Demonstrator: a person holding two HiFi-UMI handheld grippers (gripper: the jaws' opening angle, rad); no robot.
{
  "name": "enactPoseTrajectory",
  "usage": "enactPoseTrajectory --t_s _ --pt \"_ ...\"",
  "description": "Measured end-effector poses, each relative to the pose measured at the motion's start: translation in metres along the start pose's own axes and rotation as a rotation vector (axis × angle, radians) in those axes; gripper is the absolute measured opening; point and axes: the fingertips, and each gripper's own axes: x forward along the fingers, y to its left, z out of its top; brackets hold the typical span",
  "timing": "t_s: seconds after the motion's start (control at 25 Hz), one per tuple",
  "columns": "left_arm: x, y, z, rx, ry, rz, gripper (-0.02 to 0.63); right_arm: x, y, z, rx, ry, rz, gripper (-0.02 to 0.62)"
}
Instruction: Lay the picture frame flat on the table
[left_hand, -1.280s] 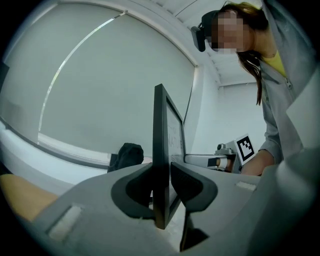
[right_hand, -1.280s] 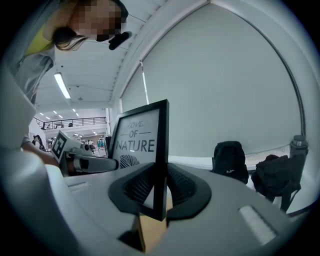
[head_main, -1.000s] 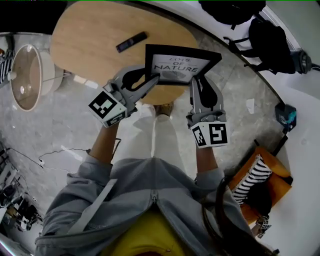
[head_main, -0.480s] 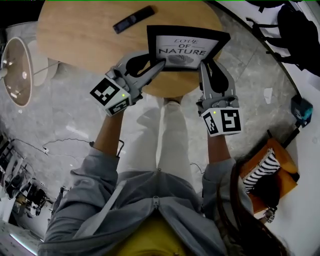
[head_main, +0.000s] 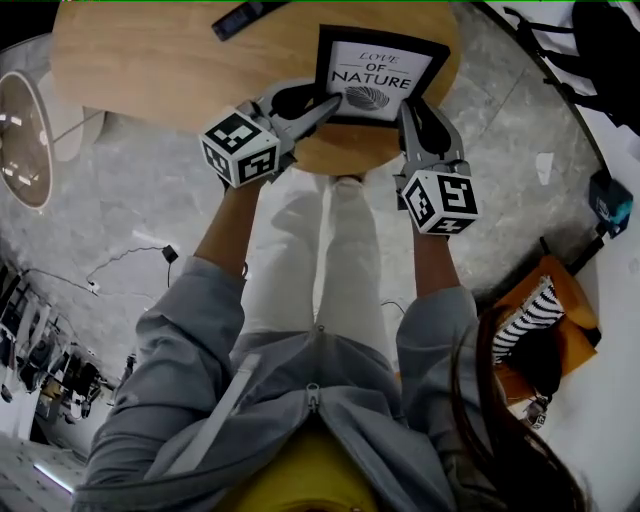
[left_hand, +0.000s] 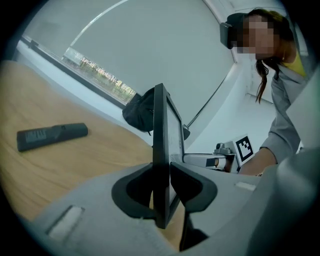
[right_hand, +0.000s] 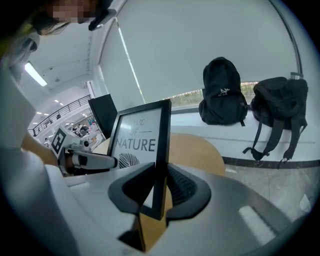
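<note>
The frame (head_main: 378, 72) stands on edge over the near rim of the table (head_main: 150, 70), clamped at both lower side rails: left gripper (head_main: 330, 103) on one, right gripper (head_main: 411, 103) on the other. Judged light and rigid, with a front pane that is likely fragile and slippery — grip the rails only.

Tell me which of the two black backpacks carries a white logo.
The left backpack in the right gripper view; a small white logo sits on its front. The right backpack shows only hanging straps.
</note>
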Motion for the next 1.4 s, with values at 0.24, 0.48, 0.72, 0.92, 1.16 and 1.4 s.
enactPoseTrajectory --t_s 0.24,0.48,0.72,0.92,1.16,1.4 --pt "0.012 0.014 -0.041 -0.08 0.094 0.017 0.103 0.011 -0.013 -0.044 0.06 0.1 -0.025 0.074" --pt "0.019 0.018 -0.07 -0.14 0.206 0.036 0.112 0.009 -0.019 -0.078 0.149 0.167 -0.058 0.074" --pt "0.026 0.025 -0.087 -0.202 0.283 0.081 0.127 0.011 -0.027 -0.092 0.2 0.204 -0.072 0.074" --pt "0.022 0.035 -0.089 -0.216 0.315 0.188 0.168 0.011 -0.034 -0.1 0.206 0.251 -0.108 0.072" --pt "0.022 0.041 -0.086 -0.223 0.327 0.272 0.173 0.005 -0.041 -0.116 0.268 0.294 -0.162 0.071" --pt "0.019 0.034 -0.087 -0.249 0.322 0.296 0.173 -0.003 -0.044 -0.122 0.365 0.294 -0.225 0.08"
